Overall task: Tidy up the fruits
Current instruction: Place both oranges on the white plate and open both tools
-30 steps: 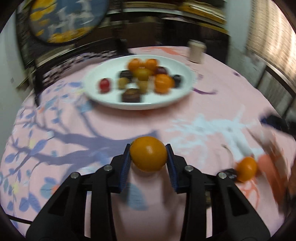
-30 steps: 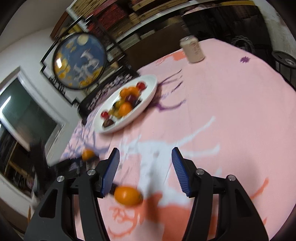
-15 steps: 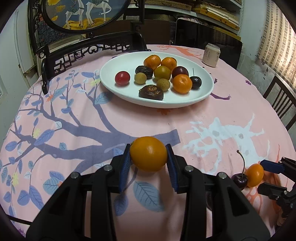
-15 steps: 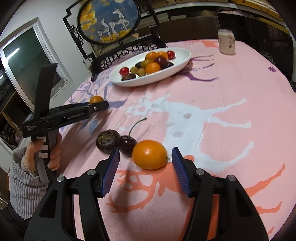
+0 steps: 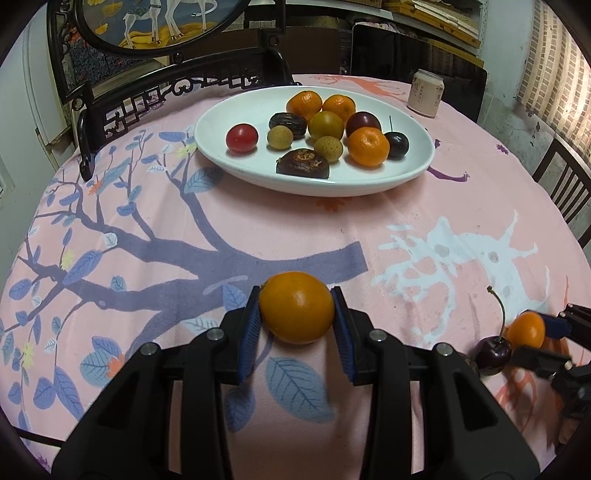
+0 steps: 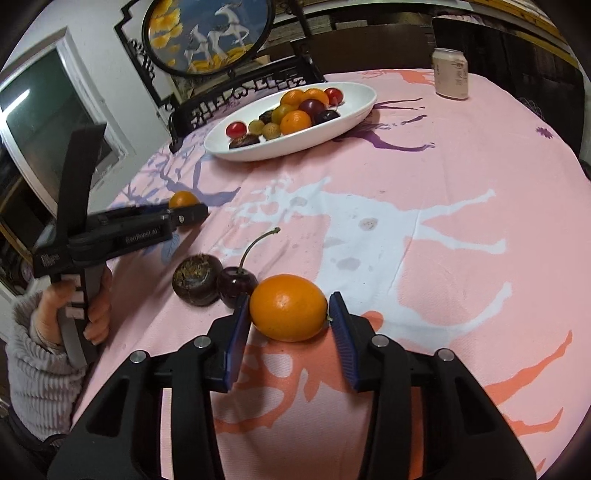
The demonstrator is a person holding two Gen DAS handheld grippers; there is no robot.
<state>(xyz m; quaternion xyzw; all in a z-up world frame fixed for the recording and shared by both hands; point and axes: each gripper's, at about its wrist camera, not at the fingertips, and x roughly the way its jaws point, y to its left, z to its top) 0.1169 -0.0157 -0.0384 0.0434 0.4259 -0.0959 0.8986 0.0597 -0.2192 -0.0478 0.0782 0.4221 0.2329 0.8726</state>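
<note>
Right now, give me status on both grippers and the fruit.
Left gripper shut on an orange. Right gripper closing around a second orange on the table. Cherry touching it on the left. Plate path clear.

Round surface covered by a pink cloth (image 5: 295,221) printed with a blue tree and white deer. Dark carved wooden chair (image 5: 177,88) at the far edge. Round framed deer painting (image 6: 208,35) behind it. White walls; window (image 6: 40,110) left; shelving behind.

We see the plate (image 5: 221,155) of fruit at the desk's (image 5: 258,229) far side, a can (image 5: 424,94) to its right; nearer us, a cherry (image 6: 234,282) lies between two fruits.
</note>
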